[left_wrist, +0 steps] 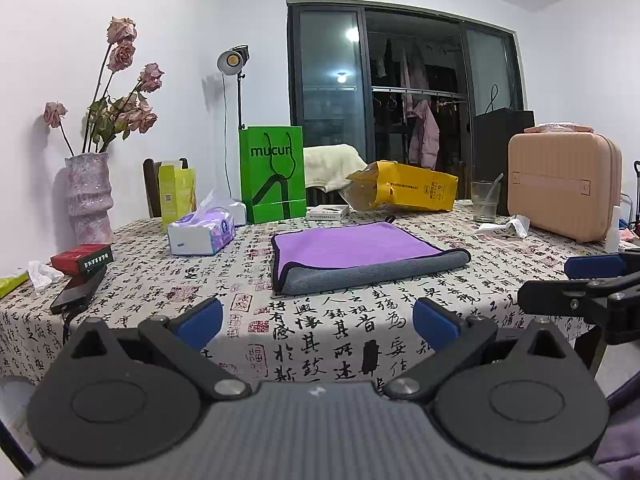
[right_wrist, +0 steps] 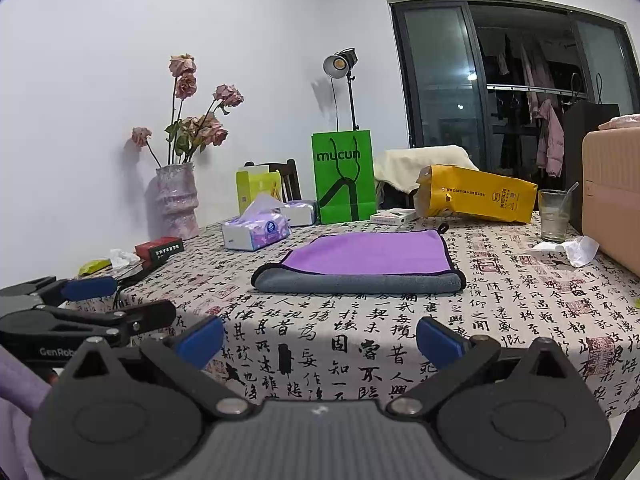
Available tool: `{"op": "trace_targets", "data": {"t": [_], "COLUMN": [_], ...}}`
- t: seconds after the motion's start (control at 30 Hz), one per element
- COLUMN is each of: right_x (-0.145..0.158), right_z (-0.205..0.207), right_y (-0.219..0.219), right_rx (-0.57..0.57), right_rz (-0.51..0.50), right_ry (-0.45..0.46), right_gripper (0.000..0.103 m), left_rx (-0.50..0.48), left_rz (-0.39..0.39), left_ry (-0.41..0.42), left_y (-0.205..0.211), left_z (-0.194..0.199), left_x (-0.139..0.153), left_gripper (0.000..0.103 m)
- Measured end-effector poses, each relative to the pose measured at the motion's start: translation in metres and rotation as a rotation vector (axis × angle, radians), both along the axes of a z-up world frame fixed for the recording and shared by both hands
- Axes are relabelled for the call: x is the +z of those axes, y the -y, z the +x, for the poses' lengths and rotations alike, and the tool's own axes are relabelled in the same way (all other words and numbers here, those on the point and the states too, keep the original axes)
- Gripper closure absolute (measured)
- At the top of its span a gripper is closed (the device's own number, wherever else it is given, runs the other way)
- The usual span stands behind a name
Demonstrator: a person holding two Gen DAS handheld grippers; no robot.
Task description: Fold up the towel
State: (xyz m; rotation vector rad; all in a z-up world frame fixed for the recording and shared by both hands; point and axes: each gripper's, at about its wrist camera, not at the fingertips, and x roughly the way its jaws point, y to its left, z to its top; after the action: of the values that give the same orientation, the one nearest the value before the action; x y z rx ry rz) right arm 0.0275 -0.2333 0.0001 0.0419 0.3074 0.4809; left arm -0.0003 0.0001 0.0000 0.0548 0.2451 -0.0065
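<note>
A purple towel (left_wrist: 352,246) with a grey underside lies folded on the calligraphy tablecloth (left_wrist: 320,320), its rolled grey fold toward me. It also shows in the right wrist view (right_wrist: 372,254). My left gripper (left_wrist: 318,320) is open and empty, held back over the table's near edge, apart from the towel. My right gripper (right_wrist: 320,338) is open and empty, also short of the towel. The right gripper shows at the right edge of the left wrist view (left_wrist: 592,280); the left gripper shows at the left of the right wrist view (right_wrist: 100,300).
Around the towel stand a tissue pack (left_wrist: 200,234), a green paper bag (left_wrist: 274,174), a yellow bag (left_wrist: 404,186), a glass (left_wrist: 484,200), a pink case (left_wrist: 564,196), a vase of dried roses (left_wrist: 88,200), a red box (left_wrist: 82,258) and crumpled tissue (left_wrist: 508,226).
</note>
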Motion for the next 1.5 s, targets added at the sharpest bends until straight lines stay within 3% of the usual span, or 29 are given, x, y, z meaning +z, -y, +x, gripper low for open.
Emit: {"op": "trace_targets", "data": {"t": [1.5], "right_x": [-0.0021], "right_z": [0.0023], "right_y": [-0.0025], "right_rx": [0.007], "right_rz": [0.0], "right_ry": [-0.007], "right_gripper": [0.0], "left_rx": [-0.001], "left_rz": [0.003], "left_ry": [0.0], "left_y": [0.0034], "left_z": [0.0035], "left_x": [-0.0014], "left_gripper": [0.0]}}
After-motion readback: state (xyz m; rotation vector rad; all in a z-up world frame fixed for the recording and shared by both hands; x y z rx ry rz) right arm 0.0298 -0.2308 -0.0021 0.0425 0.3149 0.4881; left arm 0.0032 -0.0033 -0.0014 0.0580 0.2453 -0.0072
